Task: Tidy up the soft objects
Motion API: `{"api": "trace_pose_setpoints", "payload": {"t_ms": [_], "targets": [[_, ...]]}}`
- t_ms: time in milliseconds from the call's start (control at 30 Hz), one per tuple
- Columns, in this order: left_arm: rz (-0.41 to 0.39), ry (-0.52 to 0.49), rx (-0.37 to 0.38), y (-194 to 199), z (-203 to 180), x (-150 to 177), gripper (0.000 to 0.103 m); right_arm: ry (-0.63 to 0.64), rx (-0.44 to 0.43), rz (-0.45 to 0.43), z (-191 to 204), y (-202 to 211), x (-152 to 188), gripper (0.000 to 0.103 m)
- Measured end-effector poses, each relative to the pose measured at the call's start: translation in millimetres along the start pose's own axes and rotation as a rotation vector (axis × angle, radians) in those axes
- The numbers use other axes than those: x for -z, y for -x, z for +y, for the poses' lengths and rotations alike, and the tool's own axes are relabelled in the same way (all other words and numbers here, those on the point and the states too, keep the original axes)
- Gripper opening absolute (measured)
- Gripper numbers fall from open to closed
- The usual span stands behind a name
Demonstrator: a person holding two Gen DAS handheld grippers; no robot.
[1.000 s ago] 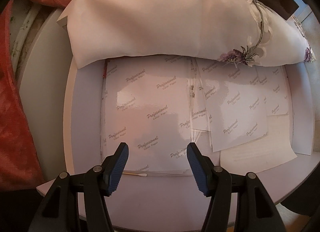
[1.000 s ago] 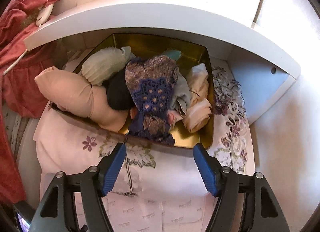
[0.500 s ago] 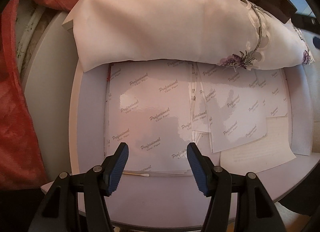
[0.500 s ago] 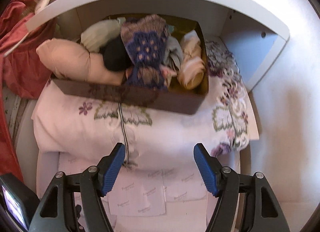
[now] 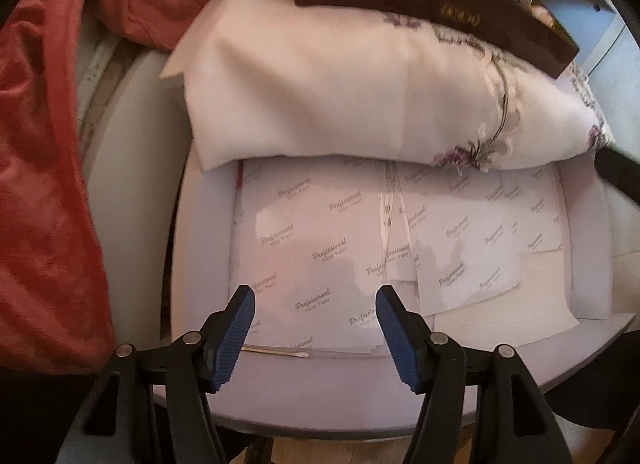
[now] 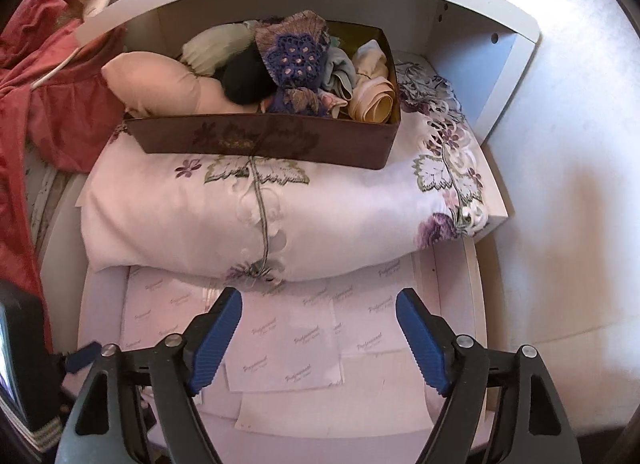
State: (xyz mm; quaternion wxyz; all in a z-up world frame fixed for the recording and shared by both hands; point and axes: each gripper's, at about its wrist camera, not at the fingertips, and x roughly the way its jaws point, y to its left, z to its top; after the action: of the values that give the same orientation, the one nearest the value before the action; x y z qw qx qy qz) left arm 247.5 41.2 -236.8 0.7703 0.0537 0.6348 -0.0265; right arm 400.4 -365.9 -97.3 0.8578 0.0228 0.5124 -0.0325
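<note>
Pale embroidered folded cloth [image 6: 256, 220] lies crosswise just ahead of my right gripper [image 6: 318, 338], under the brown box [image 6: 264, 140] of soft things; both right and left gripper [image 5: 314, 336] are opening, nothing between their jaws, right one nearer.

A home bedroom corner: ahead of the claw an embroidered pillow [image 6: 256, 220] lies in a white shelf unit [image 6: 516, 64], red bedding [image 6: 44, 104] heaped to its left

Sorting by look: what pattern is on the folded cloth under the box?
White with purple flowers and green leaves; the right wrist view shows it best.
</note>
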Motion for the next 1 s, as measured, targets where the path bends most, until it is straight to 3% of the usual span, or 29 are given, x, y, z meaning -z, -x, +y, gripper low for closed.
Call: {"api": "trace_pose_setpoints", "payload": {"t_ms": [167,533,733,800,1000], "targets": [[-0.074,0.024,0.011,25.7,6.8,1.2,0.065,0.008,-0.012,-0.026,5.1,17.5,8.9,0.084],[-0.355,0.054,0.045,116.4,13.3,3.3,0.065,-0.056,-0.036,-0.134,-4.6,70.7,15.2,0.087],[-0.494,0.038,0.078,170.9,10.6,22.1,0.065,-0.066,-0.026,-0.232,-8.9,115.0,22.1,0.098],[-0.519,0.037,0.08,182.6,10.8,25.7,0.065,-0.068,-0.017,-0.265,-9.7,130.2,24.8,0.103],[-0.577,0.037,0.1,217.0,10.4,43.2,0.065,-0.074,0.002,-0.314,-11.2,164.0,31.8,0.103]]}}
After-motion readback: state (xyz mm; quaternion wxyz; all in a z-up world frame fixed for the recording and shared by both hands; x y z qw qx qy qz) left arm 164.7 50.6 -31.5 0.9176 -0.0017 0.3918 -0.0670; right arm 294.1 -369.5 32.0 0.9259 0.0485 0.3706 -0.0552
